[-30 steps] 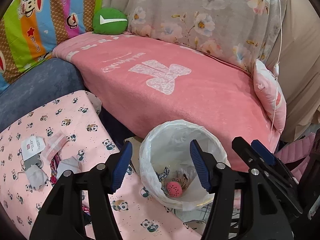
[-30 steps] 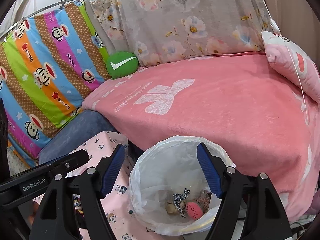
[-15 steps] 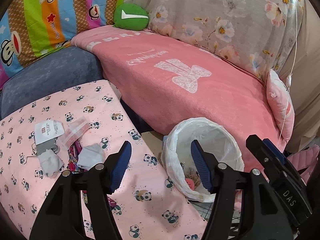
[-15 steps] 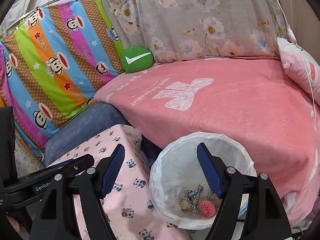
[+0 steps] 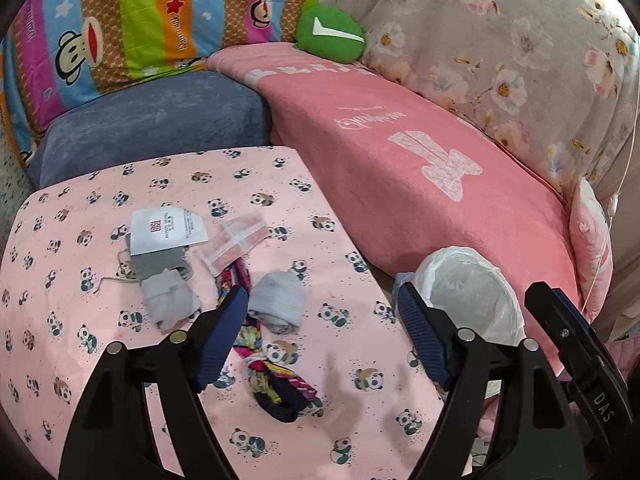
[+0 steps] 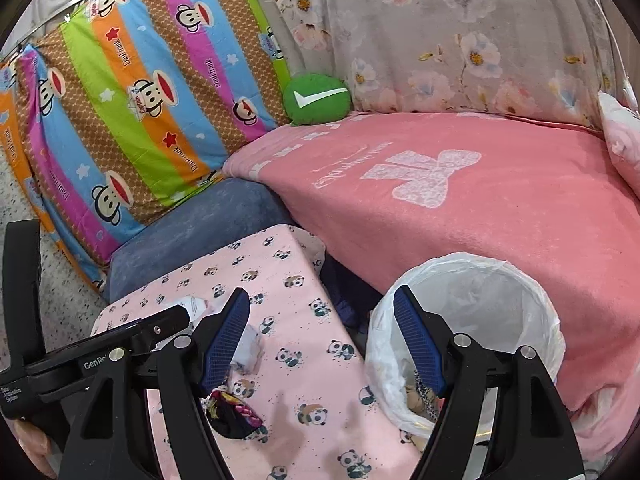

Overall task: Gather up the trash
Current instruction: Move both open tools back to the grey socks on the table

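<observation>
Your left gripper (image 5: 320, 336) has swung from the lined bin (image 5: 472, 292) to the panda-print table (image 5: 360, 400), jaws just widened and empty; scraps (image 5: 276, 304) lie beneath. Your right gripper (image 6: 320, 340) trails, wide, empty; next pickup looks imminent.

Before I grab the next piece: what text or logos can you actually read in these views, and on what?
"GenRo", cut off: left gripper's arm.
"DAS": right gripper's side.
"Captain", "Paul Frank": striped monkey cover.
White check mark: green cushion.
Paper tag, pink blanket script: unreadable.
</observation>
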A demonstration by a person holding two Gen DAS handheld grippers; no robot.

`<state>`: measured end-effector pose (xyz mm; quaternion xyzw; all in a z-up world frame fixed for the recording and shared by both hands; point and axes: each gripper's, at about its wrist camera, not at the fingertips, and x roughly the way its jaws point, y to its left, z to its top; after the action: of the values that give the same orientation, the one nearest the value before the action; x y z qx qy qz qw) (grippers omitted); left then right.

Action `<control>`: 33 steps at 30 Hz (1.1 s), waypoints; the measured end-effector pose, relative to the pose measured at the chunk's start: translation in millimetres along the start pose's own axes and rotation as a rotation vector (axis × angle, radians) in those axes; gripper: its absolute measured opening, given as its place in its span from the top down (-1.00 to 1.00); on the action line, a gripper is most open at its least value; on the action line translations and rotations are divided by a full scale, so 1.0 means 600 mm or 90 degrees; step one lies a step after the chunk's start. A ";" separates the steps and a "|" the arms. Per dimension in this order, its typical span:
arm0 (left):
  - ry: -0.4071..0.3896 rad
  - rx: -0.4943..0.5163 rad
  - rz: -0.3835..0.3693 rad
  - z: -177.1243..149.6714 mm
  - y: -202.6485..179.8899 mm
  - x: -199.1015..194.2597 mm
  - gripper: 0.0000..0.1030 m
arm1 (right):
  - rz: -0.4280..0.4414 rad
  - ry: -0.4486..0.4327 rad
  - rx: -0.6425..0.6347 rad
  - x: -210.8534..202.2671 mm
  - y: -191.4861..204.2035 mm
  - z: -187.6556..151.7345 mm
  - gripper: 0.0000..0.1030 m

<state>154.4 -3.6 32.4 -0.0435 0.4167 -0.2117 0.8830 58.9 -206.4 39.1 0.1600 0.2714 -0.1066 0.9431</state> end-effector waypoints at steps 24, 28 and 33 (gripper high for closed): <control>0.087 -0.180 0.097 -0.038 0.273 0.089 -0.45 | 0.056 0.165 -0.068 0.217 0.177 -0.090 -0.39; 0.108 -0.200 0.084 -0.038 0.285 0.122 -0.45 | 0.050 0.190 -0.062 0.258 0.180 -0.102 -0.39; 0.129 -0.213 0.059 -0.039 0.291 0.154 -0.29 | 0.047 0.225 -0.045 0.302 0.174 -0.119 -0.39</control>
<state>247.8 119.2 -92.9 -0.1486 0.5341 -0.1017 0.8260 205.1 -104.6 -91.5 0.1531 0.4303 -0.0327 0.8890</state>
